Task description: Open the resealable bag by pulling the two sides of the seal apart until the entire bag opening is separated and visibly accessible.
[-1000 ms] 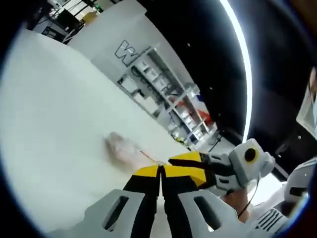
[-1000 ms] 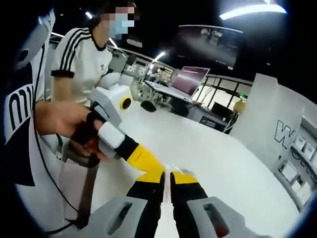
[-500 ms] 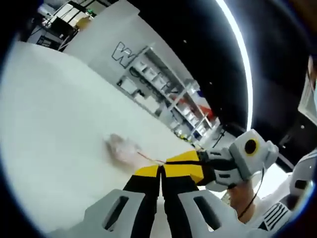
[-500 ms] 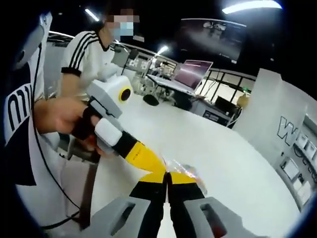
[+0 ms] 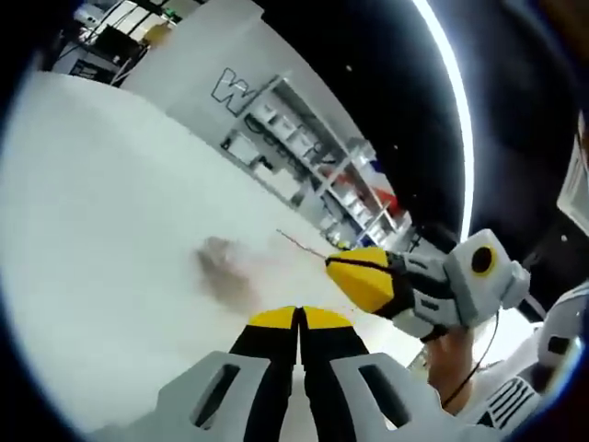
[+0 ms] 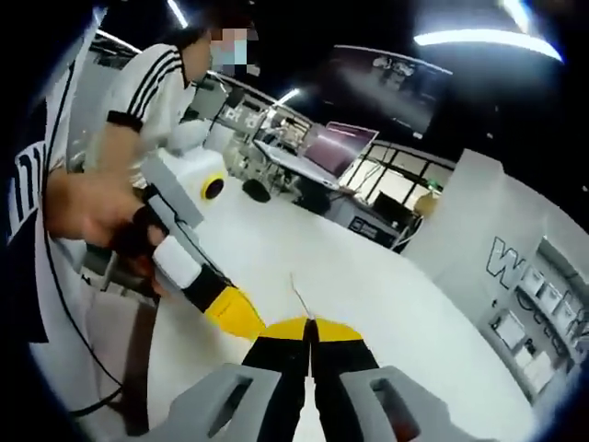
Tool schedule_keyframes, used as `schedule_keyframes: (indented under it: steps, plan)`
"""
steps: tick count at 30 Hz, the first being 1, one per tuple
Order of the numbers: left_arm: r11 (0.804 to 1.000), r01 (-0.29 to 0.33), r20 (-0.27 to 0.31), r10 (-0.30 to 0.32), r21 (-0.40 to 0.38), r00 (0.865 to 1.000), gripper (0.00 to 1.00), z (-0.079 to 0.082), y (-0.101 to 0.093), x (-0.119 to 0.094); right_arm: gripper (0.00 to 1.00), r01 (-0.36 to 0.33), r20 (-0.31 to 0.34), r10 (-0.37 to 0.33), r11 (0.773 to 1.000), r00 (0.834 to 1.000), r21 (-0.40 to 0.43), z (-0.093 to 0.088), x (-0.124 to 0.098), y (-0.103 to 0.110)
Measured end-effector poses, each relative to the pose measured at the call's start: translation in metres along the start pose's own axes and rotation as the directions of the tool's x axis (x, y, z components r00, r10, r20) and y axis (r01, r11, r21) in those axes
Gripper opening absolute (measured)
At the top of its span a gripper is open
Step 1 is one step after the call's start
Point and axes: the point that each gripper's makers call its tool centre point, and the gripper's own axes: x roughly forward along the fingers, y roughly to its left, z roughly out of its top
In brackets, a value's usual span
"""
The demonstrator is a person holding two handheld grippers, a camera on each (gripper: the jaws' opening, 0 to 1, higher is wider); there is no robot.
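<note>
A clear resealable bag hangs over the white table as a hazy film, its thin red seal edge stretched taut. My left gripper is shut on one side of the bag's top. My right gripper comes in from the right, a short way above the left one, and is shut on the other side. In the right gripper view my right gripper is shut, with the seal edge rising from its tips. The left gripper sits just to its left, held by a hand.
A white wall panel with letters and a shelving unit stand past the table's far edge. A laptop sits on a desk behind. A person in a striped-sleeve shirt stands at the left of the table.
The two yellow tips were pressed side by side; now they are apart, the right gripper having lifted up and away from the left, and the seal edge is drawn out between them.
</note>
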Motion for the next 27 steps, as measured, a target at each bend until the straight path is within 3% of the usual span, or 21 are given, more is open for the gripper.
schedule_keyframes:
  steps: [1,3,5,6,14,27]
  plan:
    - [0.999,0.025,0.042,-0.024,-0.036,0.999,0.02,0.007,-0.005,0.000,0.00,0.002,-0.006,-0.002,1.000,1.000,-0.008,-0.002,0.000,-0.002]
    - [0.994,0.057,0.074,-0.050,-0.088,0.996,0.03,0.014,-0.009,-0.002,0.00,0.009,-0.009,-0.009,1.000,1.000,-0.011,-0.003,0.001,-0.002]
    - [0.985,0.068,0.101,-0.052,-0.161,0.994,0.16,0.020,-0.008,-0.001,0.00,0.008,-0.007,-0.009,1.000,1.000,-0.014,-0.004,0.001,-0.001]
    - [0.978,0.076,0.106,-0.056,-0.193,0.993,0.18,0.020,-0.007,-0.001,0.00,0.008,-0.007,-0.008,1.000,1.000,-0.017,-0.004,0.002,0.000]
    - [0.952,0.096,0.112,-0.066,-0.291,0.991,0.14,0.017,-0.003,0.005,0.00,0.009,-0.004,-0.009,1.000,1.000,-0.022,-0.006,0.001,0.002]
    - [0.921,0.122,0.114,-0.085,-0.369,0.990,0.06,0.015,-0.008,0.006,0.00,-0.016,-0.008,0.016,0.999,1.000,-0.031,-0.007,0.001,0.008]
